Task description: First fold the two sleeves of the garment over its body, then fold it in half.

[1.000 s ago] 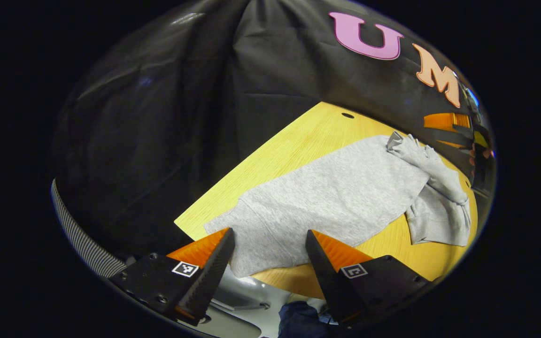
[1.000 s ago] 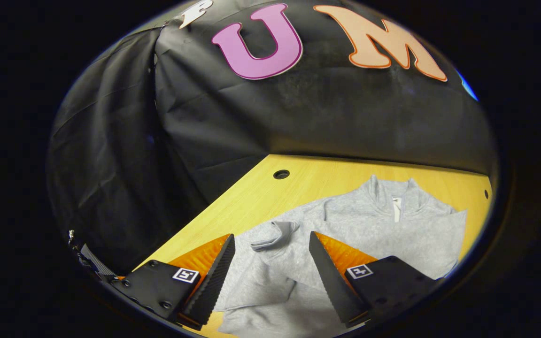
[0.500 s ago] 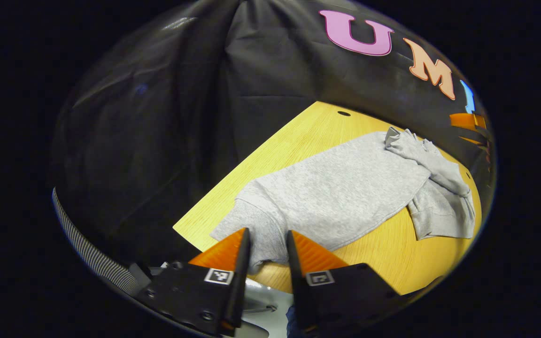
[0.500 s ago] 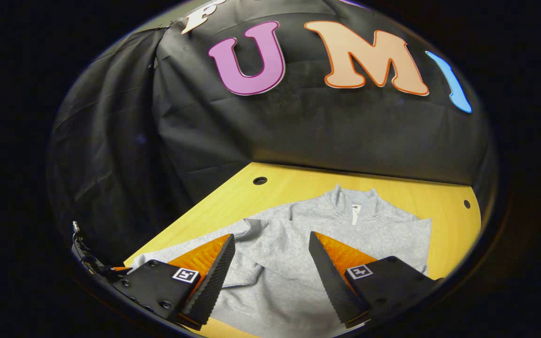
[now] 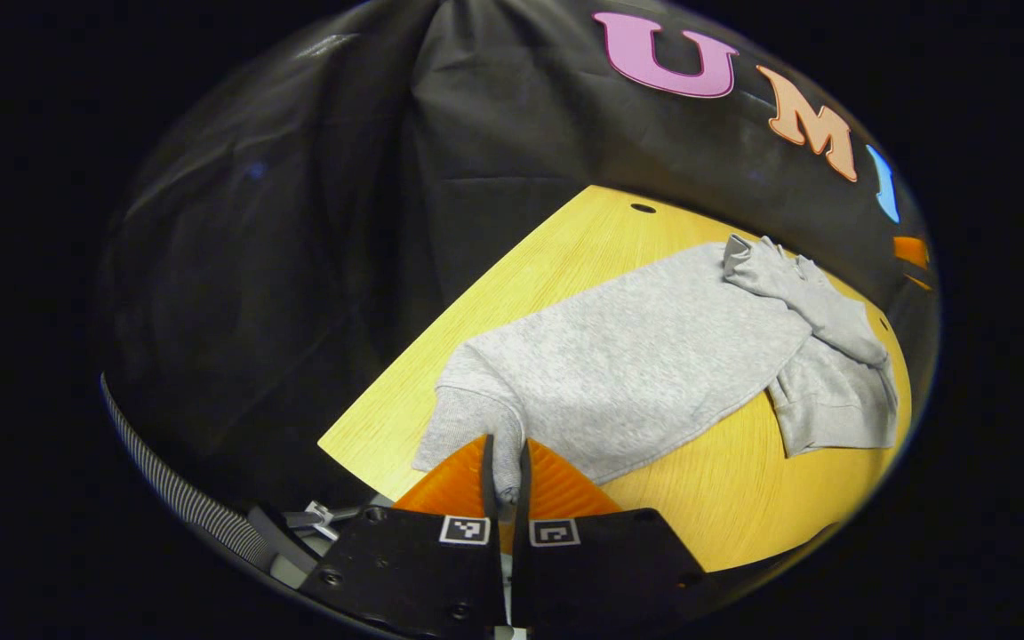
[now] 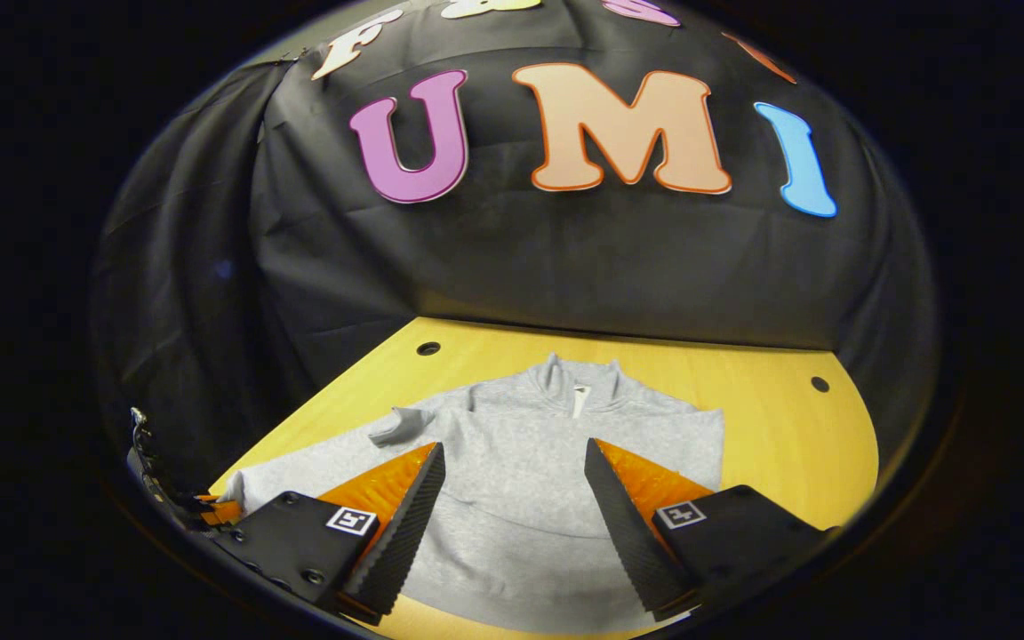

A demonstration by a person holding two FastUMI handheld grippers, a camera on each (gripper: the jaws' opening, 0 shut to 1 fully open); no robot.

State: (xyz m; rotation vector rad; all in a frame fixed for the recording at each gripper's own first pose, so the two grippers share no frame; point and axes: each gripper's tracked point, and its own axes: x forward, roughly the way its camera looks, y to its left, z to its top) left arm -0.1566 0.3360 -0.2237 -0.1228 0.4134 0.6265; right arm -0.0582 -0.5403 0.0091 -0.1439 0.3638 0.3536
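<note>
A grey sweatshirt with a short stand-up collar lies flat across the lower middle of the right gripper view; in the left gripper view its hem corner is bunched at bottom centre; a folded sleeve lies crumpled at right.

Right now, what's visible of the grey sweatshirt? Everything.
The grey sweatshirt is a heathered, soft-looking knit with a stand-up collar and a short neck opening. It lies flat on the yellow wooden table, collar toward the black wall. One sleeve is already folded across its body. The other sleeve's ribbed cuff is pinched between the left gripper's orange fingers at the table's edge. The right gripper hovers open above its hem.
</note>
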